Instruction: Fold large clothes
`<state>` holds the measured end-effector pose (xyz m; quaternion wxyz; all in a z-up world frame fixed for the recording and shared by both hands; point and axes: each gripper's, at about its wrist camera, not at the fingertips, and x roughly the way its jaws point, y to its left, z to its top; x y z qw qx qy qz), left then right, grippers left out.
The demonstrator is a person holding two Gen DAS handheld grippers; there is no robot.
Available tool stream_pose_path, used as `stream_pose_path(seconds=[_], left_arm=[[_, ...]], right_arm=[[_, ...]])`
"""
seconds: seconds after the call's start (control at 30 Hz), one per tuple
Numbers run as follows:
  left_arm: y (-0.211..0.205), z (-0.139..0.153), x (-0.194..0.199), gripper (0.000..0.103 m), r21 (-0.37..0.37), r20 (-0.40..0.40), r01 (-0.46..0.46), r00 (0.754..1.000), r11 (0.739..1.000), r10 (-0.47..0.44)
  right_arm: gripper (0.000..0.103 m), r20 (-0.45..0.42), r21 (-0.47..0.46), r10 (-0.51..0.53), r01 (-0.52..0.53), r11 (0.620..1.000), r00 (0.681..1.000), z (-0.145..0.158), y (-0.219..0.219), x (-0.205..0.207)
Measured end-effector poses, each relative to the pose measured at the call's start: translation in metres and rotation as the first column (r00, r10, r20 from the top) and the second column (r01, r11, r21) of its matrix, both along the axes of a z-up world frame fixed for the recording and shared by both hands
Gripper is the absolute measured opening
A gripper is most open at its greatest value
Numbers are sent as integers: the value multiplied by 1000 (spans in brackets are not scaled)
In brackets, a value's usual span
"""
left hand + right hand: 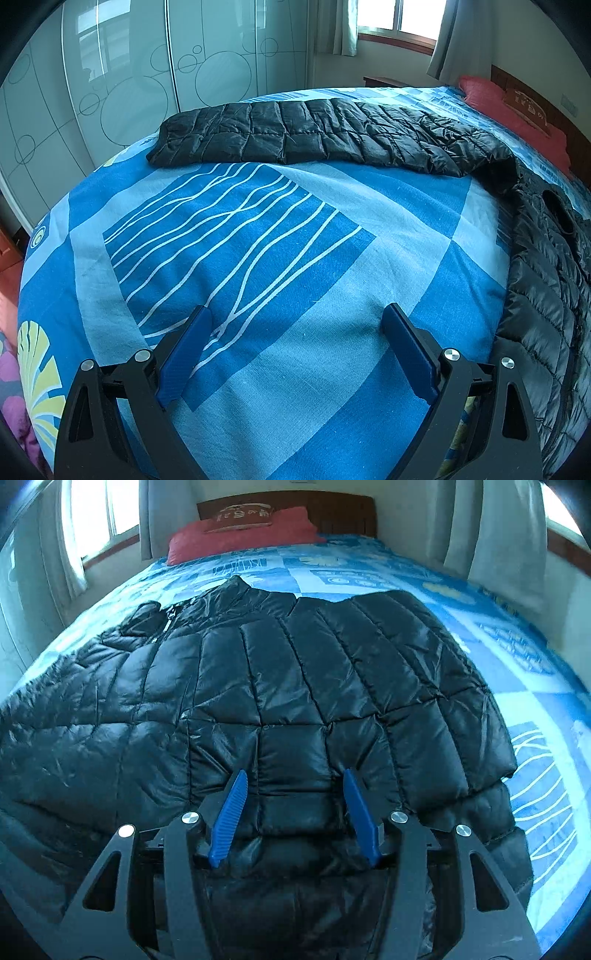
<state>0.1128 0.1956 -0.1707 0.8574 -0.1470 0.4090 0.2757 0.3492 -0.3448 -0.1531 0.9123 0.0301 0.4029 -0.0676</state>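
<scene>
A black quilted puffer jacket (288, 686) lies spread on the bed, collar toward the headboard. In the left wrist view its sleeve (303, 133) stretches across the far part of the bed and its body (546, 280) runs down the right edge. My left gripper (297, 325) is open and empty, hovering over bare blue bedsheet (258, 236), left of the jacket body. My right gripper (293, 786) is open above the jacket's lower part, with blue fingers (232, 812) apart and nothing between them.
A red pillow (240, 535) lies by the wooden headboard (332, 509). A glass-fronted wardrobe (129, 74) stands beyond the bed's far side. Curtained windows (399, 18) flank the bed. The bed edge drops off at the left of the left wrist view.
</scene>
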Motion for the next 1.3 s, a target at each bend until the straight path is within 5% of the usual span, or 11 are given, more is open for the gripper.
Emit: stream_pose_path(seconds=[0.37, 0.6, 0.9, 1.17, 1.3], left_arm=[[10, 3, 5, 98, -62, -24, 38, 999, 997, -39], [74, 11, 6, 98, -257, 187, 27, 982, 966, 22], [182, 3, 40, 98, -411, 364, -77, 900, 909, 240], [201, 8, 46, 98, -445, 414, -121, 850, 887, 324], [209, 7, 33, 67, -480, 399, -206, 815, 853, 421]], right_arm=[[54, 27, 29, 6, -7, 1000, 1000, -4, -5, 0], [55, 34, 31, 10, -11, 999, 999, -3, -6, -2], [55, 36, 25, 9, -10, 1000, 999, -3, -6, -3], [55, 37, 27, 10, -11, 1000, 999, -3, -6, -2], [55, 37, 26, 9, -10, 1000, 999, -3, -5, -2]])
